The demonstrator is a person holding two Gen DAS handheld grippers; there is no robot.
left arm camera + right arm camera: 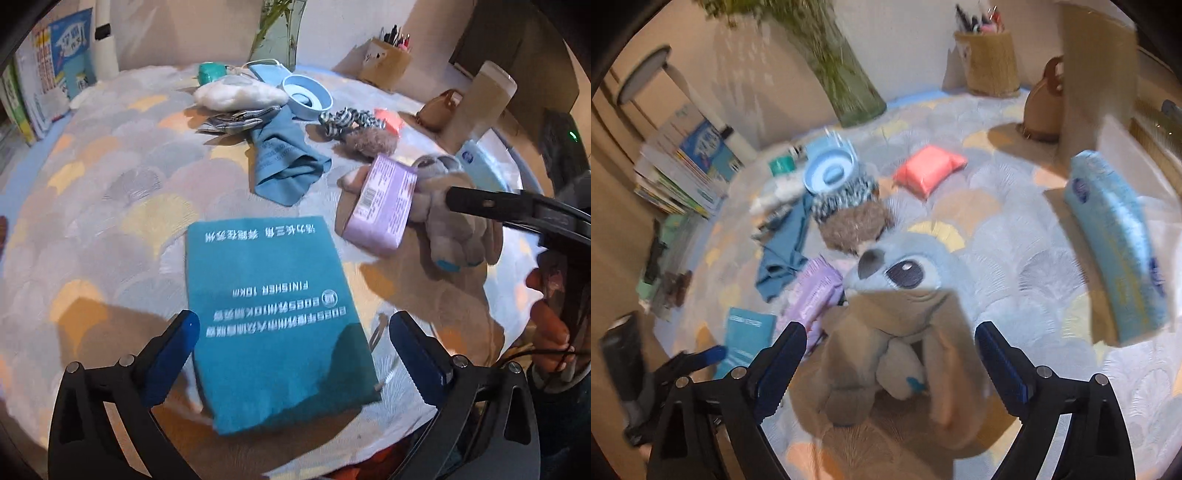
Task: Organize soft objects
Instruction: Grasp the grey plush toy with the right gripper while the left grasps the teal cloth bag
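Patterned tablecloth (110, 206) — folded teal towel (273, 302) between spread left gripper (291, 343) fingers

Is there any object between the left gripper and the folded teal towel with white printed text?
No. The left gripper hangs with open jaws either side of the folded teal towel with white printed text, and nothing visible lies between them.

Layout on the surface (110, 206), as I see it:
folded towel (273, 306) nearest me; tissue pack (380, 203) behind it to the right, touching plush toy (897, 314) on its right; crumpled cloth (284, 162) behind towel; bowl (306, 96) further back.
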